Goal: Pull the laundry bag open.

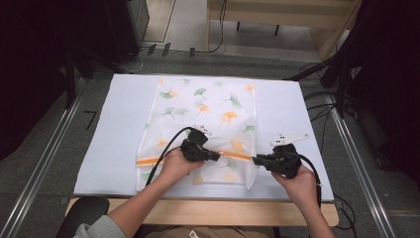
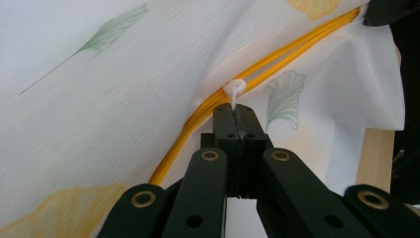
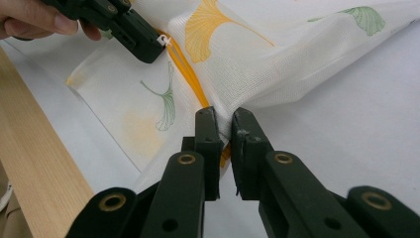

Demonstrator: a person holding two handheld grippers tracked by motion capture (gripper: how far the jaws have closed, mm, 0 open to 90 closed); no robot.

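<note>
we see a white mesh laundry bag (image 1: 203, 114) printed with green and orange ginkgo leaves, lying flat on the pale tabletop (image 1: 114, 129), with its orange zipper (image 1: 148, 161) running across the end nearest the person. our left gripper (image 1: 216, 156) sits on the bag over the zipper, and its jaws are clenched on the small white zipper pull (image 2: 234, 90), whose ring pokes out just past the jaw tips. our right gripper (image 1: 255, 160) is at the bag's right edge, at the far end of the zipper from the pull, and its jaws are pinching a bunched fold of the bag's mesh right at the zipper end, lifting that corner slightly off the tabletop.
</note>
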